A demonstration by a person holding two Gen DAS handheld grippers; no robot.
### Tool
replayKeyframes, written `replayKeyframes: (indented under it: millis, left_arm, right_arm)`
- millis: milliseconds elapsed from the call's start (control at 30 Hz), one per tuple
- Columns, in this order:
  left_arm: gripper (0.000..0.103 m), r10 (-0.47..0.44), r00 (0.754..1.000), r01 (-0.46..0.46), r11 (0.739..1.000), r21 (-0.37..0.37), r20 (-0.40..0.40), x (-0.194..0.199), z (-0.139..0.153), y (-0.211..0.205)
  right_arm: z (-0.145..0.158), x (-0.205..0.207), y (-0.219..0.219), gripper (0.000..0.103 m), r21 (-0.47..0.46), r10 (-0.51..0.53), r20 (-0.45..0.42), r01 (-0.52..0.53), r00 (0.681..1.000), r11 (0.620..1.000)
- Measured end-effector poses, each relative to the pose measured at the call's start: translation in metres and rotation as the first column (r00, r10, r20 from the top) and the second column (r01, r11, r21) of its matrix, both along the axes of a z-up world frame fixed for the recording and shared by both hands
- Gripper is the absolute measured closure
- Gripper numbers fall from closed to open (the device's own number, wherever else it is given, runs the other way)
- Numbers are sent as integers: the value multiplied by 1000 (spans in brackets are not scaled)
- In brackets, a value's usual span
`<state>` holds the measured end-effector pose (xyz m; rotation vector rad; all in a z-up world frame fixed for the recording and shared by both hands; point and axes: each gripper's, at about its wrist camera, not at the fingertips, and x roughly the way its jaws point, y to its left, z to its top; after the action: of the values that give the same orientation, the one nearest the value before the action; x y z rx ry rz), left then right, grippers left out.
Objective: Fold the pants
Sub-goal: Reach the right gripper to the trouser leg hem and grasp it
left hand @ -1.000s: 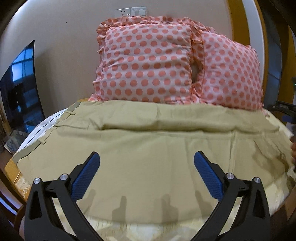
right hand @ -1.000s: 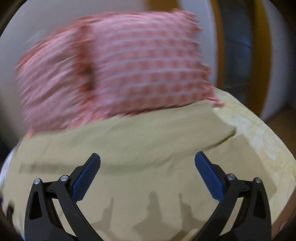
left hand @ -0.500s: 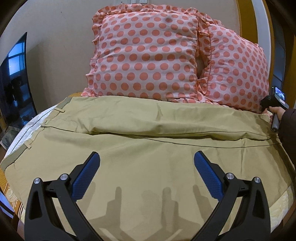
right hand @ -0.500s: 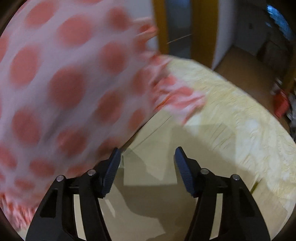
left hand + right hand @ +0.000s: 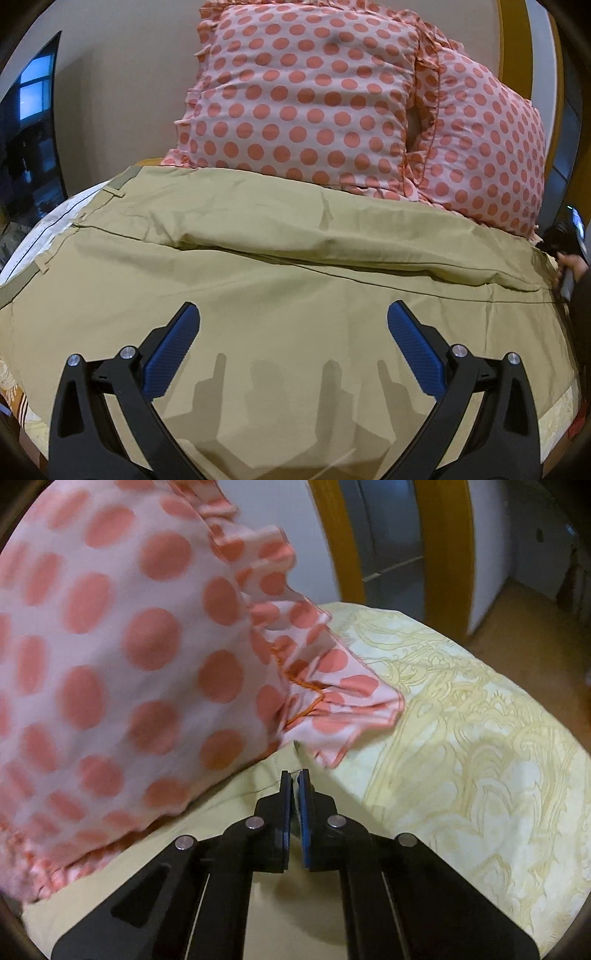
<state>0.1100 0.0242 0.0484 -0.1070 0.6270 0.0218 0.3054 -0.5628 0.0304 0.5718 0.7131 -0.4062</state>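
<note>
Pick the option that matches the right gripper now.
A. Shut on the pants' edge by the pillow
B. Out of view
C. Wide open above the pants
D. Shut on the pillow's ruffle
A: in the right wrist view the right gripper has its jaws nearly together, pinching the edge of the khaki pants just below the polka-dot pillow; the ruffle lies beyond its tips, untouched.

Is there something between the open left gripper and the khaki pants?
Nothing visible. The left gripper hangs open directly over the pants; the polka-dot pillows lie behind them, not between.
</note>
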Motion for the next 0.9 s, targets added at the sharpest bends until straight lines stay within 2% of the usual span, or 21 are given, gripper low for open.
replayKeyframes:
  millis: [167, 233, 300, 400, 500, 533, 567, 600, 633, 700, 767, 867, 900]
  left_arm:
    - [2, 1, 1000, -1, 1000, 4, 13, -8, 4, -1]
    - [2, -1, 1000, 1, 1000, 5, 24, -13, 6, -1]
    - [2, -6, 1000, 6, 1000, 3, 31, -17, 8, -3]
    - [2, -19, 999, 19, 1000, -1, 41, -23, 13, -6]
    - [2, -33, 998, 33, 999, 2, 59, -28, 17, -9]
    - [2, -36, 997, 36, 999, 3, 62, -29, 18, -10]
    - [2, -40, 997, 40, 999, 3, 65, -30, 19, -11]
    - [2, -44, 997, 44, 999, 2, 68, -31, 20, -12]
    - [2, -48, 996, 48, 999, 2, 69, -32, 20, -13]
    - [2, -54, 996, 53, 999, 6, 72, -35, 21, -14]
    - [2, -52, 996, 51, 999, 14, 76, -37, 21, -12]
    - [2, -36, 996, 35, 999, 14, 77, -39, 22, -7]
    - [2, -30, 997, 30, 1000, 11, 75, -40, 21, -5]
  right_arm:
    - [17, -88, 22, 100, -27, 81, 114, -78, 990, 997]
    - [21, -120, 37, 100, -36, 111, 158, -107, 981, 994]
    - [35, -169, 65, 100, -64, 164, 193, -155, 967, 986]
    - [30, -194, 81, 100, -129, 195, 115, -180, 974, 975]
    - [23, -204, 85, 95, -97, 205, 81, -197, 975, 976]
    - [25, -208, 87, 80, -69, 209, 93, -203, 974, 977]
    - [27, -212, 88, 48, -54, 205, 108, -200, 973, 978]
    - [33, -214, 88, 34, -52, 194, 133, -189, 972, 981]
    - [36, -211, 87, 26, -60, 186, 151, -178, 971, 982]
    - [41, -201, 78, 27, -58, 150, 170, -142, 974, 988]
    - [39, -188, 65, 46, 0, 141, 177, -143, 974, 990]
    - [20, -163, 41, 59, 124, 120, 109, -133, 987, 983]
    - [12, -157, 36, 61, 159, 115, 85, -128, 990, 979]
